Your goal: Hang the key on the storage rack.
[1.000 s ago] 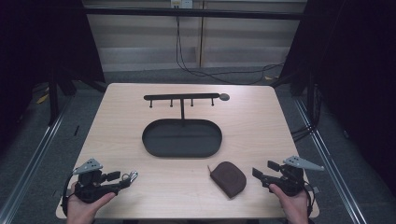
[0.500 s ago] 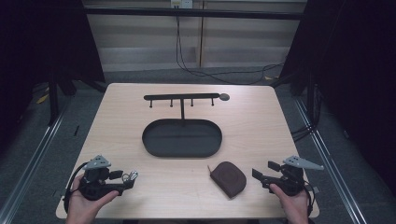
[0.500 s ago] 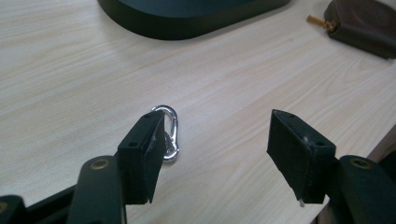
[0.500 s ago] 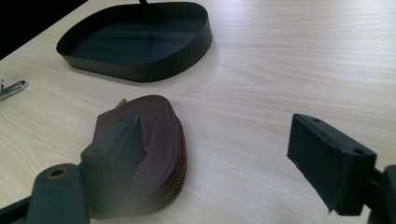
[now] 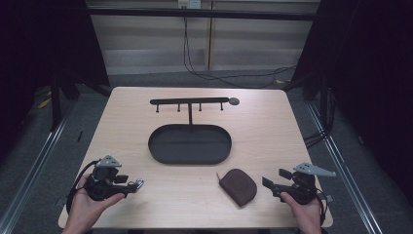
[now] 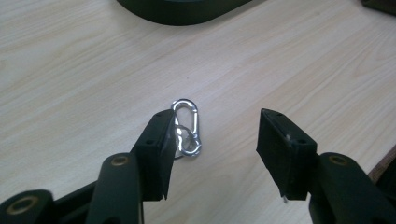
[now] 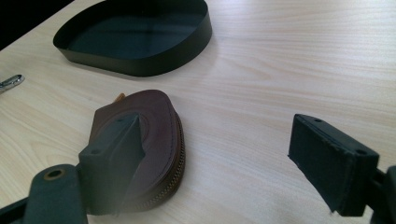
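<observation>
No legible text — no labels, no numbers.

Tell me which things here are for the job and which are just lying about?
For the job:
silver clip, lying just ahead of the open left gripper
brown pouch, beside the open right gripper

Just lying about:
black tray
hook stand
cables on the floor

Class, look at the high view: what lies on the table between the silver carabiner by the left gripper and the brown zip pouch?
Nothing: between the carabiner and the pouch the high view shows bare wooden table.
</observation>
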The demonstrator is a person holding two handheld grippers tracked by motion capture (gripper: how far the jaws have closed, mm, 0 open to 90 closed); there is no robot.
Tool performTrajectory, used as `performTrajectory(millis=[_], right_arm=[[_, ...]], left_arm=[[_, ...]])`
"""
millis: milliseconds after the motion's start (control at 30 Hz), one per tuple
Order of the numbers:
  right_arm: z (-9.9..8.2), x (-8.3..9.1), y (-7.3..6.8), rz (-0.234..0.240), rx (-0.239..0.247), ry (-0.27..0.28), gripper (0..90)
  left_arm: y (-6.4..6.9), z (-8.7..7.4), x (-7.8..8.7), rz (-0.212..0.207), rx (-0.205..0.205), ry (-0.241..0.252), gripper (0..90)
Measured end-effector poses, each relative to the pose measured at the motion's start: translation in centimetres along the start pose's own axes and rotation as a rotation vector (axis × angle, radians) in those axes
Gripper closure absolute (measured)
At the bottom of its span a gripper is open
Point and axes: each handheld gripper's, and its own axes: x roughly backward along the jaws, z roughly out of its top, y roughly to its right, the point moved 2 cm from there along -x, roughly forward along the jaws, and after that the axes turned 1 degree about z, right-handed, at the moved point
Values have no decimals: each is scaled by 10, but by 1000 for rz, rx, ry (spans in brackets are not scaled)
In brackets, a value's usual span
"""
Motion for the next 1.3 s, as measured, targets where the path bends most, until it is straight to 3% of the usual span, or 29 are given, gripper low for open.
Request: performTrajectory(millis=[300,500,700,1300], right_arm=[[0,-2,-2,6,4,-20,170],[-1,-4,-2,9,11,-29,170],[-1,-4,-3,10,12,-39,170],[-2,-5,-3,15,15,-52,170]], left_arm=[[-9,10,-6,-19,4,-73,504],[-10,16,-12,-2,-29,-141,475],[-8,24,-21,3,-61,-207,515],[-20,30,-41,-30,-73,-311,496]])
